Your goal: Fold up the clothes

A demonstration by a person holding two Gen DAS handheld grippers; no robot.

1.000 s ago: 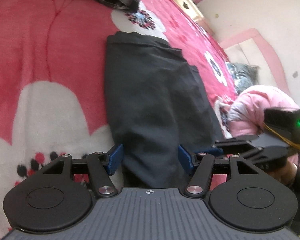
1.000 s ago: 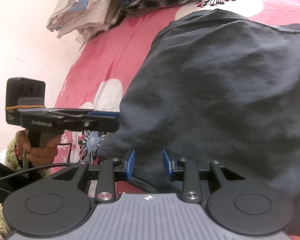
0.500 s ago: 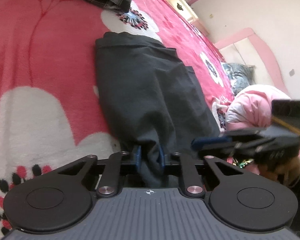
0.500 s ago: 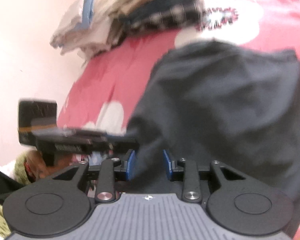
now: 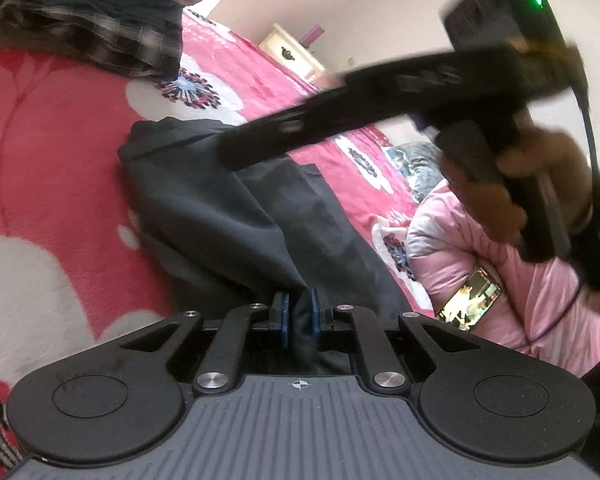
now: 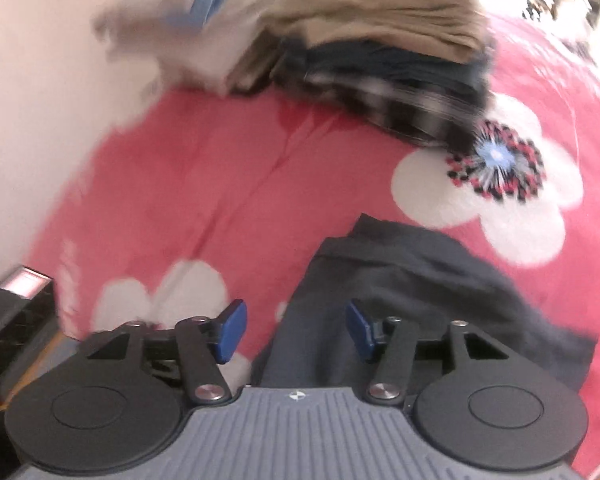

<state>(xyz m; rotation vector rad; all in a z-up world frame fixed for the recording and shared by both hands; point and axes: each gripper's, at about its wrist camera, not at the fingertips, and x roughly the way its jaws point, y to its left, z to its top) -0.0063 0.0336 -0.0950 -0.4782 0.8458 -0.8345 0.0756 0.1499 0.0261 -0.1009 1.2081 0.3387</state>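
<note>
A dark garment (image 5: pixel 236 216) lies lengthwise on the bed (image 5: pixel 52 152), whose cover is pink with large white flowers. On the garment's left the cover lies bare out to the bed's edge by the wall; on its right a narrower pink strip runs to a heap of pink quilted fabric (image 5: pixel 500 280) with a lit phone (image 5: pixel 470 298) resting on it. Beyond the garment's far end, with a white flower between, sits a stack of folded clothes (image 6: pixel 380 40), plaid at the bottom and beige on top. The left gripper (image 5: pixel 299 316) has its blue-padded fingers (image 5: pixel 285 320) nearly together, clamped on a bunched fold at the garment's near edge, the cloth pinched between the pads. The right gripper (image 6: pixel 294 330) hangs above the garment's upper left corner, pointing steeply down; its fingers (image 6: pixel 232 330) stand well apart and are opening, with dark cloth seen below the gap but neither pad pressing on it. In the left wrist view that same gripper crosses the upper right, blurred, gripped by a hand (image 5: pixel 540 184) in a dark sleeve, over the garment's far half.
</note>
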